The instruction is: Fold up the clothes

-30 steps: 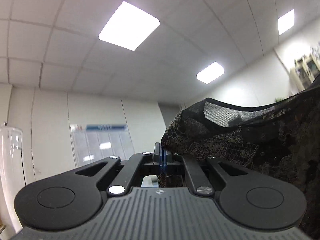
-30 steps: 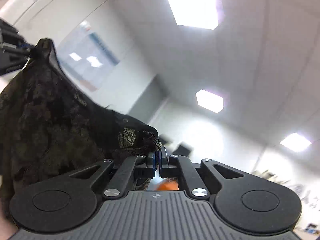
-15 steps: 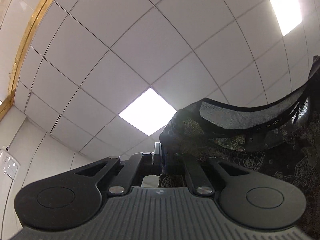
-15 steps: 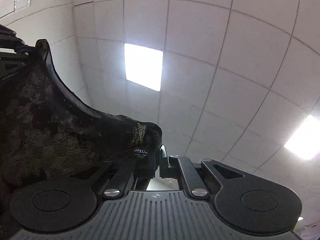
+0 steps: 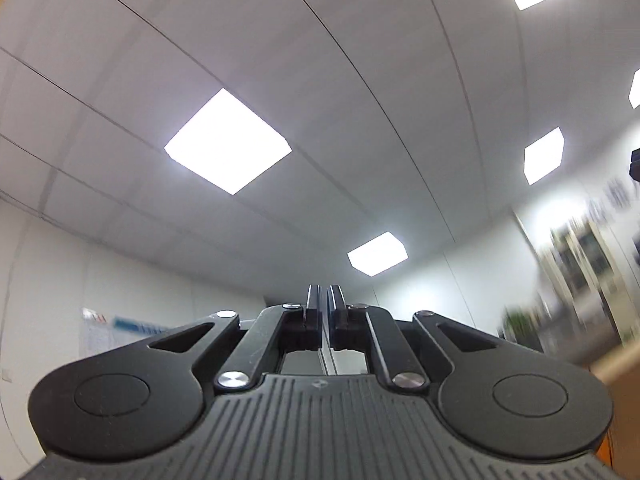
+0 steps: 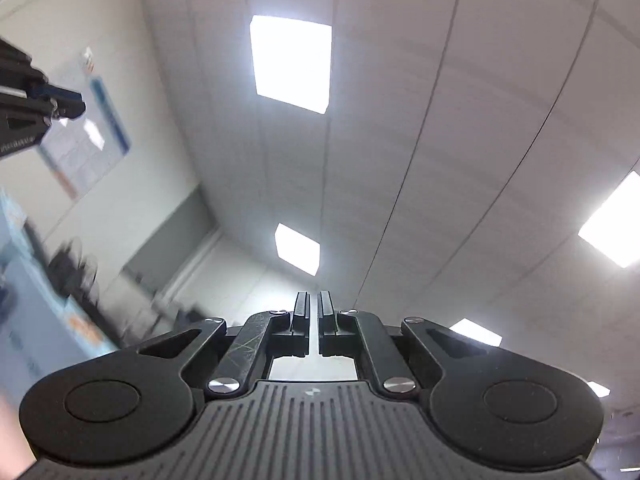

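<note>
No garment shows in either view now. Both cameras point up at the ceiling. My left gripper (image 5: 324,292) has its jaws opening, parted by only a thin slit, with nothing between the pads. It also appears from the side in the right wrist view as the left gripper (image 6: 76,106) at the left edge, holding no cloth. My right gripper (image 6: 313,298) is shut with nothing between its fingers, only a sliver of light showing.
Ceiling light panels (image 5: 228,140) (image 6: 292,62) hang overhead. A wall chart (image 6: 96,128) is on the left wall, and blurred shelving (image 5: 580,264) stands at the right. A bit of a person's hand (image 6: 10,440) shows at the lower left edge.
The black lace garment that both grippers held has left both sets of jaws and is out of view. Both views have swung from steeply upward toward the walls, with motion blur.
</note>
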Action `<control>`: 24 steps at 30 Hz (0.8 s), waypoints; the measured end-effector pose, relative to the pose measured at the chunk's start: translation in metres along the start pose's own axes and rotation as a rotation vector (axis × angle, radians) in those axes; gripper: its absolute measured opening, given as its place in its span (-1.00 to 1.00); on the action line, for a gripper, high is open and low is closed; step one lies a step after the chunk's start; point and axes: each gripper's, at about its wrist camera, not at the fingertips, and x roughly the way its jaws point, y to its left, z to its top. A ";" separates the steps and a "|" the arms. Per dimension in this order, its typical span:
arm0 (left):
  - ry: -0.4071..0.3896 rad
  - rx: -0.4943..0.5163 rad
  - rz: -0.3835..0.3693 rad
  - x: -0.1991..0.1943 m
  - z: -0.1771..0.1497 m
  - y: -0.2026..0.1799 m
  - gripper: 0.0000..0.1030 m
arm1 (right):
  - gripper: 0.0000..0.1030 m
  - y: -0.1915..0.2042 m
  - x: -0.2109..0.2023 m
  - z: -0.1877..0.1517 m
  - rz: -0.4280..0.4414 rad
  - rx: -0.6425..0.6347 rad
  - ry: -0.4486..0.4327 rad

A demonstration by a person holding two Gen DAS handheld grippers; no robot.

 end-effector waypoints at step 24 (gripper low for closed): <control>1.036 0.062 -1.110 -0.076 -0.228 -0.009 0.34 | 0.37 0.121 -0.070 -0.137 0.978 0.441 0.890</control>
